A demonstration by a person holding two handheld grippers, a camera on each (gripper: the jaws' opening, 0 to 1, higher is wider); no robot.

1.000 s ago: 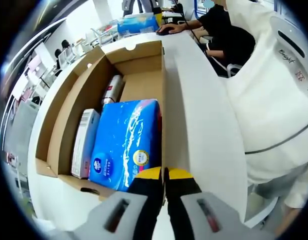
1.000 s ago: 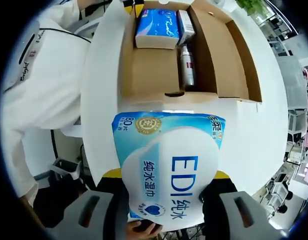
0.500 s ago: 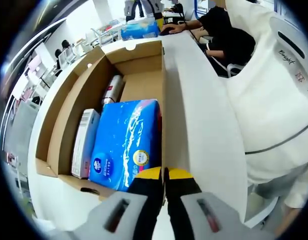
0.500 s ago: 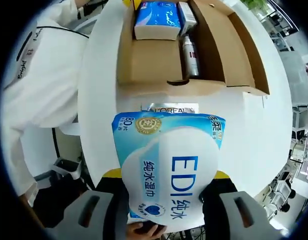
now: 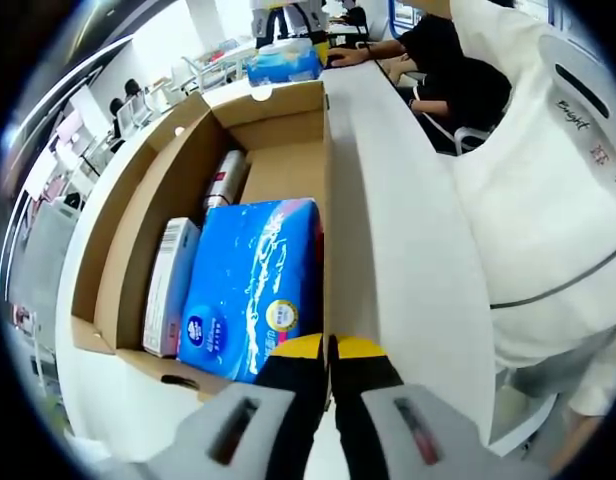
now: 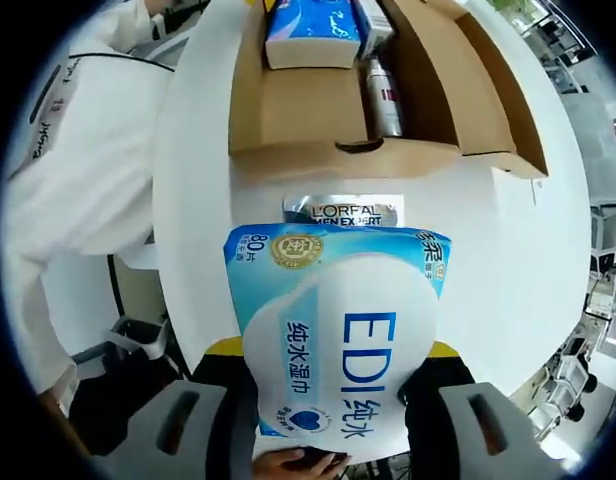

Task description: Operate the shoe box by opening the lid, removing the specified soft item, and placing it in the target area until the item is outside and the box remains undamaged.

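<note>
Blue wipes pack (image 6: 338,340) clamped, right hand-held gripper (image 6: 333,400); silver pkt (image 6: 342,210) on table.

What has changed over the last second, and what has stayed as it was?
The right gripper, still shut on the wet wipes pack, has drawn back from the shoe box, uncovering a silver L'Oreal packet on the table. The left gripper stays clamped on the box wall; the contents are unmoved.
</note>
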